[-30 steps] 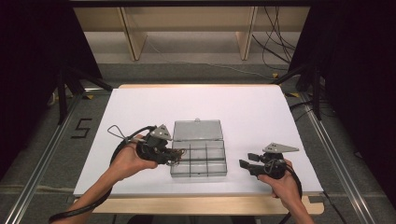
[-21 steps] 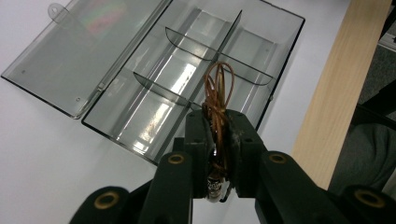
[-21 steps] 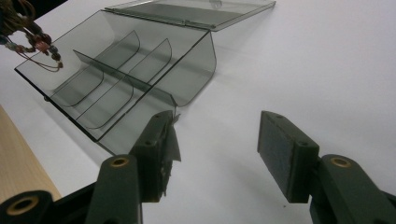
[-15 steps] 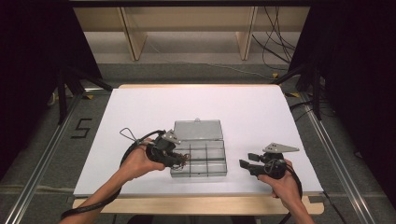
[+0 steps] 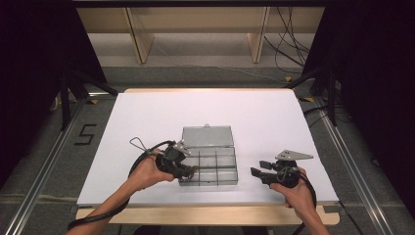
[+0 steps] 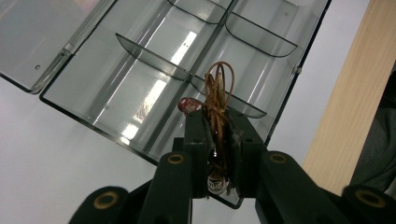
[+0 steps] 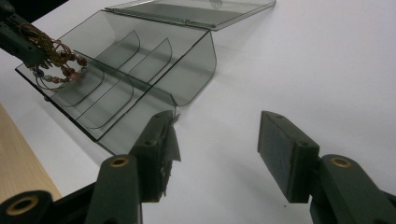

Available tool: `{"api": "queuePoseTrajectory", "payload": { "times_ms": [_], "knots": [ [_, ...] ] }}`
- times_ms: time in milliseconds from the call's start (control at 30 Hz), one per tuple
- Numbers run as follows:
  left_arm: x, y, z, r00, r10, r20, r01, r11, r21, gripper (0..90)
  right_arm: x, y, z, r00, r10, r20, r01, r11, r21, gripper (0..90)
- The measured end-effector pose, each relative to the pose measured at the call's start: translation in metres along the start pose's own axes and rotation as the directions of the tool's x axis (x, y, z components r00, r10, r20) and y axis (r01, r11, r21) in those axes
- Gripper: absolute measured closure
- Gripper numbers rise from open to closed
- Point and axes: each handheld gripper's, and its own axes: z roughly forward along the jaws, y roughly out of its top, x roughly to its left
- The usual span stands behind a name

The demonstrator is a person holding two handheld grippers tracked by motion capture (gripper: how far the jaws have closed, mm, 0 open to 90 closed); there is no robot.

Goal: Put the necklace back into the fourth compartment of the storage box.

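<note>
Two tools worked: the left tool (image 6: 218, 140) gripped a beaded wire bracelet (image 6: 217, 100) over the compartment box's (image 5: 209, 164) near-left edge; the right tool (image 7: 215, 154) gaped empty on bare worktop (image 5: 274, 122).

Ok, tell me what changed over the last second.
The left gripper, shut on a coiled brown wire bracelet with beads, came down and in over the clear plastic compartment box. The right gripper stayed open on the white table; the box hasn't moved.
</note>
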Motion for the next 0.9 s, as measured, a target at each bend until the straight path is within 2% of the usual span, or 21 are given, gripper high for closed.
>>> {"api": "queuePoseTrajectory", "payload": {
  "times_ms": [100,133,167,200,233,267,300,367,400,433,467,500,533,600,633,667,733,767,800,867,900],
  "knots": [
    [0.0,-0.001,0.003,1.0,-0.005,0.002,0.005,1.0,0.004,78.3,0.0,0.0,0.0,0.9999,0.01,-0.009,-0.01,1.0,0.004,47.1],
    [-0.002,-0.001,0.004,0.9999,-0.017,-0.001,0.017,0.9998,0.006,78.2,0.001,-0.001,0.0,0.9994,0.031,-0.015,-0.031,1.0,0.003,47.0],
    [-0.001,-0.001,0.005,0.9999,-0.01,0.0,0.01,0.9999,0.006,78.1,-0.001,0.0,-0.002,0.9999,-0.007,0.014,0.007,1.0,0.014,47.1],
    [-0.001,-0.002,0.005,0.9999,-0.009,0.005,0.009,0.9999,0.011,77.8,0.0,0.0,-0.002,0.9999,-0.002,0.01,0.002,1.0,0.015,47.1],
    [0.0,-0.002,0.005,1.0,-0.008,0.005,0.008,0.9999,0.012,77.4,0.003,0.0,-0.001,0.9991,0.042,0.0,-0.042,0.999,0.017,47.1],
    [-0.001,-0.002,0.006,0.9998,-0.021,0.006,0.021,0.9997,0.013,77.0,0.002,0.0,-0.001,0.9996,0.027,0.0,-0.027,1.0,0.007,47.0],
    [0.0,-0.003,0.006,0.9999,-0.012,0.008,0.012,0.9999,0.01,75.6,0.0,0.0,-0.001,1.0,0.0,0.003,0.0,1.0,0.005,47.0],
    [0.0,-0.003,0.005,0.9998,-0.019,0.007,0.019,0.9998,0.007,74.8,-0.001,0.0,0.0,1.0,0.0,-0.005,0.0,1.0,0.0,47.0],
    [0.0,-0.003,0.005,0.9998,-0.017,0.006,0.017,0.9998,0.007,74.4,0.001,-0.001,0.001,0.9993,0.03,-0.023,-0.03,1.0,-0.004,46.9],
    [0.001,-0.004,0.004,0.9998,-0.017,0.008,0.017,0.9998,0.008,73.5,0.0,0.0,0.0,1.0,-0.002,-0.007,0.002,1.0,0.002,46.8],
    [0.001,-0.004,0.003,0.9998,-0.019,0.006,0.019,0.9998,0.0,72.4,0.0,0.0,0.0,1.0,-0.002,-0.007,0.002,1.0,0.001,46.7],
    [0.002,-0.004,0.002,0.9998,-0.018,0.002,0.018,0.9998,-0.001,71.4,0.001,0.0,0.001,0.9997,0.018,-0.016,-0.018,1.0,0.0,46.7],
    [0.003,-0.005,0.001,0.9998,-0.022,0.005,0.022,0.9998,-0.001,70.5,0.0,0.0,0.0,1.0,0.0,-0.007,0.0,1.0,0.001,46.6],
    [0.003,-0.006,0.0,0.9997,-0.023,-0.002,0.023,0.9997,-0.005,67.4,0.0,0.0,-0.002,0.9999,-0.004,0.017,0.004,1.0,0.012,46.2],
    [0.003,-0.006,-0.001,0.9996,-0.03,-0.001,0.03,0.9995,-0.006,63.9,0.002,0.0,-0.001,0.9993,0.038,0.001,-0.038,0.999,0.015,46.1],
    [0.004,-0.007,-0.002,0.9996,-0.028,0.002,0.028,0.9996,-0.01,63.9,0.002,0.0,-0.001,0.9993,0.038,0.001,-0.038,0.999,0.015,46.1],
    [0.004,-0.008,-0.005,0.9997,-0.023,-0.002,0.023,0.9993,-0.028,61.9,0.001,0.0,-0.001,0.9997,0.024,0.007,-0.024,1.0,0.009,45.7],
    [0.004,-0.009,-0.008,0.9996,-0.029,-0.001,0.029,0.9988,-0.038,60.0,-0.001,0.0,-0.001,0.9999,-0.009,0.008,0.009,1.0,-0.003,45.6],
    [0.002,-0.01,-0.008,0.9979,-0.064,0.003,0.064,0.9944,-0.084,58.2,-0.002,0.0,-0.001,0.9999,-0.008,0.008,0.008,1.0,-0.003,45.3],
    [0.005,-0.012,-0.015,0.9985,-0.054,0.007,0.054,0.9936,-0.1,54.9,-0.002,0.0,0.0,1.0,-0.004,0.008,0.004,1.0,-0.007,44.2],
    [0.005,-0.013,-0.015,0.9968,-0.078,0.014,0.08,0.9889,-0.126,53.6,-0.001,0.0,0.0,0.9996,0.025,-0.013,-0.025,1.0,0.003,43.6]
  ]
}}
